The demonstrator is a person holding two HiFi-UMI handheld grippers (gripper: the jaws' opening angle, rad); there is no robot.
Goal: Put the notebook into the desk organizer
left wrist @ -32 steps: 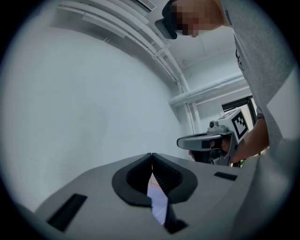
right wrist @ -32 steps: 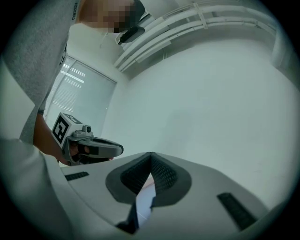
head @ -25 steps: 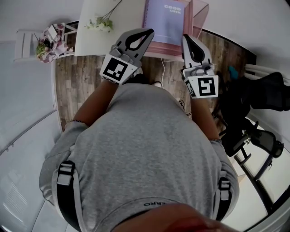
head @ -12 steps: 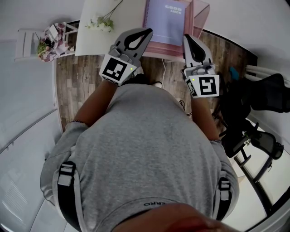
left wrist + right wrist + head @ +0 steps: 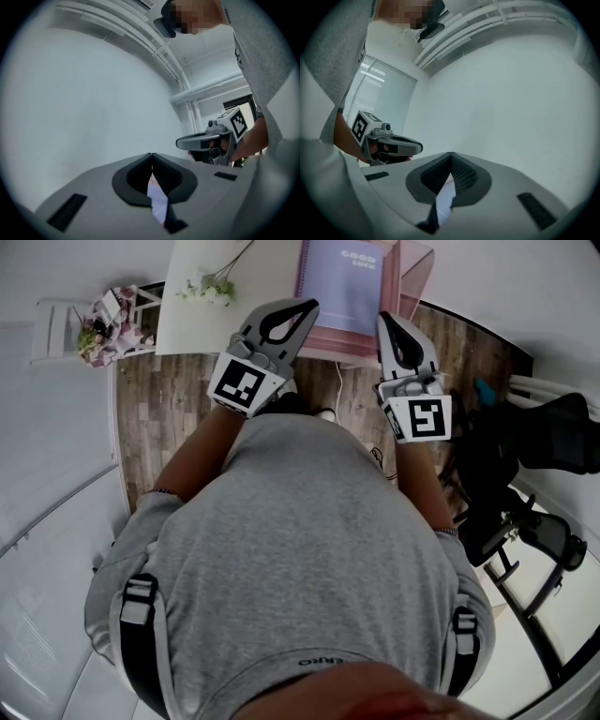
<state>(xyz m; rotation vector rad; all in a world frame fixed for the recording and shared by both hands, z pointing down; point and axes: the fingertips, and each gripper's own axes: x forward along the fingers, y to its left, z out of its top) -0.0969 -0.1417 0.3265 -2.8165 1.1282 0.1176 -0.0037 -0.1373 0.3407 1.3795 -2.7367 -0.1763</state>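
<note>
A lavender notebook [image 5: 345,282] lies flat on the pink desk organizer [image 5: 414,273] at the right end of the white table [image 5: 187,320]. I cannot tell if it rests inside or on top. My left gripper [image 5: 309,306] is held in the air in front of the person's chest, jaws shut on nothing, its tip near the notebook's near left edge. The right gripper [image 5: 385,319] hangs beside it, also shut and empty. Both gripper views face a bare white wall. In them, the left gripper [image 5: 151,155] and the right gripper [image 5: 451,154] have their jaws meeting at the tip.
A sprig of white flowers [image 5: 212,287] lies on the table's left part. A small white stand with flowers [image 5: 98,326] is at the far left. A black office chair [image 5: 548,437] stands at the right on the wooden floor [image 5: 155,413]. The person's grey torso fills the lower head view.
</note>
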